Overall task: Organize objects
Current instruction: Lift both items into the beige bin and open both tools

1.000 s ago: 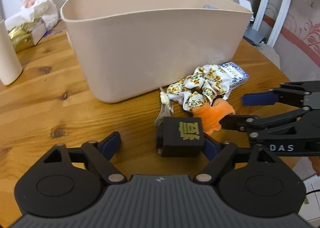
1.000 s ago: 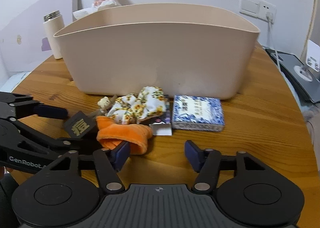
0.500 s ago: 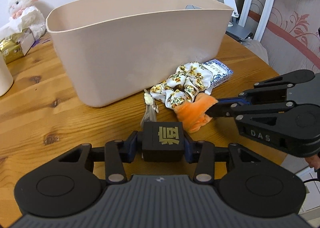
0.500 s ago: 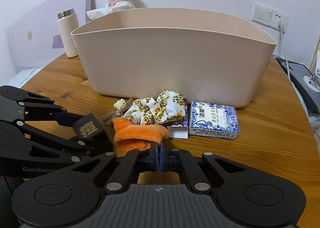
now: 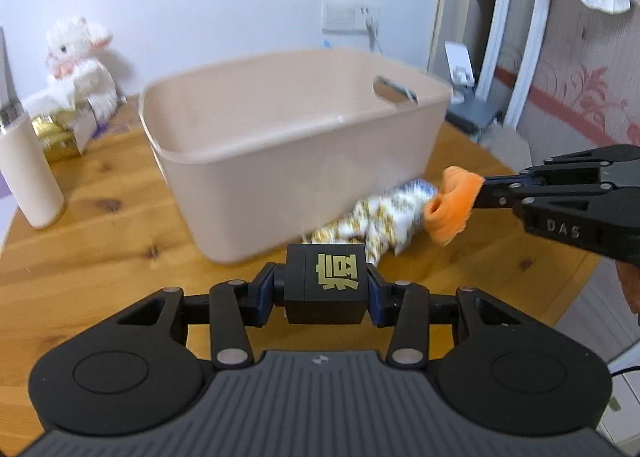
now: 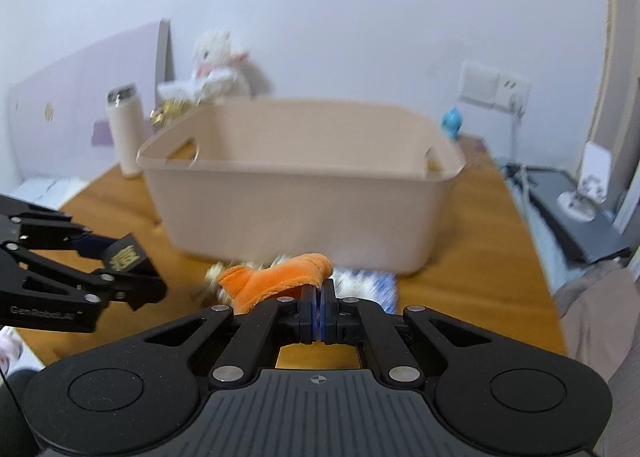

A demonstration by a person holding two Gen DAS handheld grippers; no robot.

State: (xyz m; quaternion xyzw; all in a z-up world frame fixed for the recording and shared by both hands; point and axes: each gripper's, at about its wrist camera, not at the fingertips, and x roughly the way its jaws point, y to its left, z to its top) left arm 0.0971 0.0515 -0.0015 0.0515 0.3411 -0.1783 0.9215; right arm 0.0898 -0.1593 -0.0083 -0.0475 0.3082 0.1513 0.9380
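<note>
The left gripper (image 5: 326, 289) has its jaws clamped on a black cube (image 5: 325, 289) with a gold character, above the wooden worktop (image 5: 100, 257). The right gripper (image 6: 319, 311), jaws pinched together, holds an orange plush cloth (image 6: 280, 277) before the beige bin (image 6: 304, 185). A floral scrunchie (image 5: 372, 217) lies at the bin's base.

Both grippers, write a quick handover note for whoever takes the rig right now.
Left gripper: shut on the black cube, lifted off the table in front of the beige bin.
Right gripper: shut on the orange plush piece, also lifted.
On the wooden table by the bin's front wall: the floral scrunchie and the blue patterned packet.
Done: both items grasped. No items can be seen inside the bin.
Left: probably drop both into the bin, then collect the scrunchie and packet.
</note>
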